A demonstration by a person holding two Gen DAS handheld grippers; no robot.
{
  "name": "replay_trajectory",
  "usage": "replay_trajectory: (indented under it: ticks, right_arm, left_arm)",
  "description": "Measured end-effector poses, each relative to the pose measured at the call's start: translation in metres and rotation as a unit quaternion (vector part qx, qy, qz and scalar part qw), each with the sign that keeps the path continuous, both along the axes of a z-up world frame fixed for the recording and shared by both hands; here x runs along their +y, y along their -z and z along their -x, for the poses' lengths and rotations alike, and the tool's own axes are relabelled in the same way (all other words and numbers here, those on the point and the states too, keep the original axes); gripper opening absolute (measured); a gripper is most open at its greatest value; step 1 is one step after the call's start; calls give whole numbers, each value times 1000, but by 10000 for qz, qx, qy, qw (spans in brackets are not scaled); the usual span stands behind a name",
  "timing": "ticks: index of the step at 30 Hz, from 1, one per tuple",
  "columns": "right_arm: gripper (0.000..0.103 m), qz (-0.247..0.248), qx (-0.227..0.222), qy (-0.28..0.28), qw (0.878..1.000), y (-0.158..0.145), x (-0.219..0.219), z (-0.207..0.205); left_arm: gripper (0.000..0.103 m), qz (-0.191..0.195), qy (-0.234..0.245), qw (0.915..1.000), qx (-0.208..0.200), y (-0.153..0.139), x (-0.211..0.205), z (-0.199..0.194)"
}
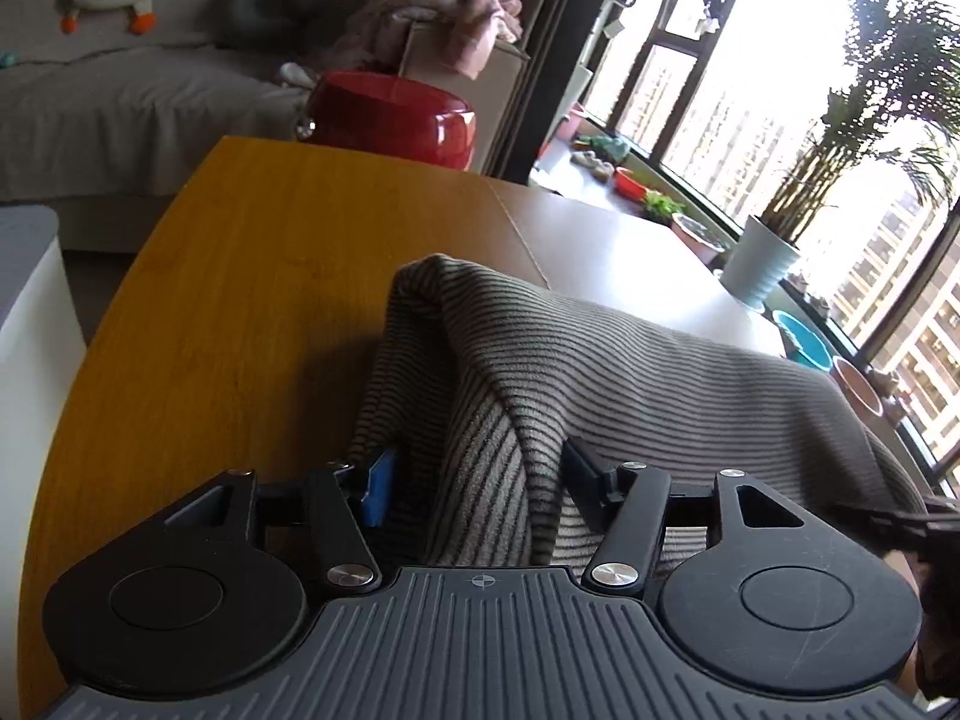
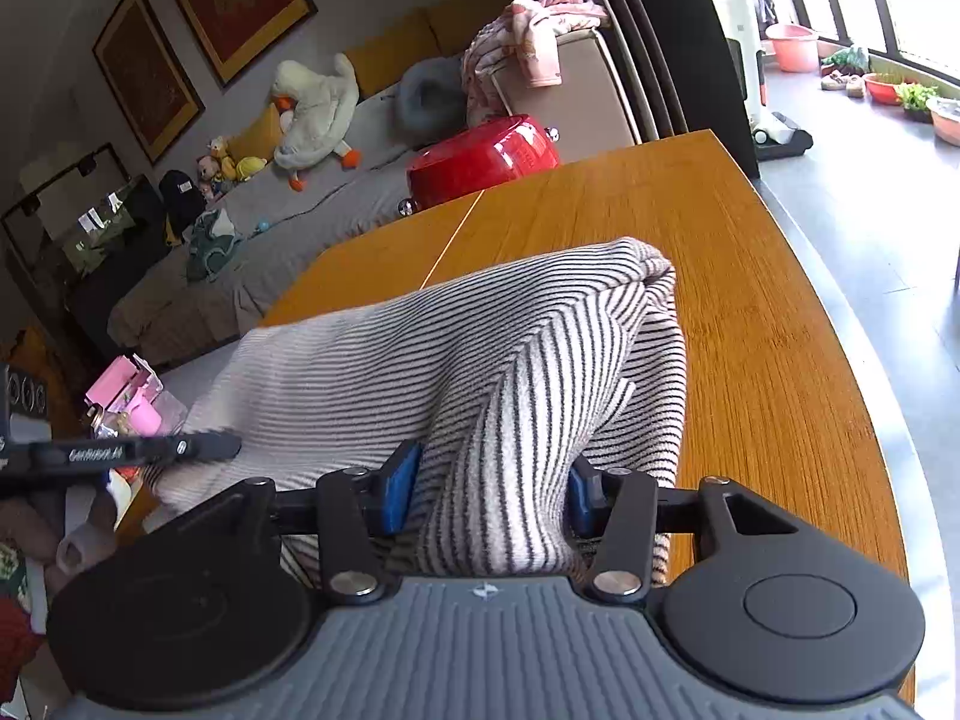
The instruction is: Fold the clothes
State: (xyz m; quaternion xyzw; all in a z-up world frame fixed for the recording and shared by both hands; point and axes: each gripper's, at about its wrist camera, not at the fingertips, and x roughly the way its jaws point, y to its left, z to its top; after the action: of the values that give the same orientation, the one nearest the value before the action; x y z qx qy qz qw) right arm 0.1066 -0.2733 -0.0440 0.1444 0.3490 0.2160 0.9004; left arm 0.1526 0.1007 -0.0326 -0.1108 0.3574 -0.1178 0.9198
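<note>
A beige garment with thin black stripes (image 1: 600, 360) hangs stretched between my two grippers above the wooden table (image 1: 240, 276). My left gripper (image 1: 480, 480) is shut on a bunched left corner of the striped garment, blue pads pressed into the cloth. My right gripper (image 2: 489, 495) is shut on the garment's (image 2: 420, 360) other corner, blue pads on both sides of the fold. The cloth sags between them and its far folded edge rests over the table (image 2: 750, 330). The left gripper's fingers (image 2: 150, 450) show at the left in the right wrist view.
A red round stool (image 1: 390, 114) stands past the table's far edge, before a grey sofa (image 1: 120, 90) with plush toys and a pink blanket (image 1: 444, 18). A potted plant (image 1: 762, 264) and basins stand by the window. A pink box (image 2: 126, 396) sits left of the table.
</note>
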Motion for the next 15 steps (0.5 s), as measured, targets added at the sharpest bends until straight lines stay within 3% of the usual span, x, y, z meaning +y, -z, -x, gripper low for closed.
replay_trajectory:
  ticks: [5, 9, 13, 15]
  right_arm:
    - [69, 561, -160, -502, 9970, -18, 15, 23]
    - [76, 826, -492, -197, 9952, -43, -2, 30]
    - [76, 539, -730, 229, 9956, -65, -21, 16]
    - [76, 500, -863, 298, 9946, -69, -20, 5]
  left_arm:
    - [72, -540, -105, 9974, -459, -32, -15, 16]
    - [78, -630, 111, 9955, -694, -48, -28, 34]
    - [82, -422, 282, 9965, -668, -56, -36, 42]
    - [84, 22, 558, 9977, -373, -50, -42, 41]
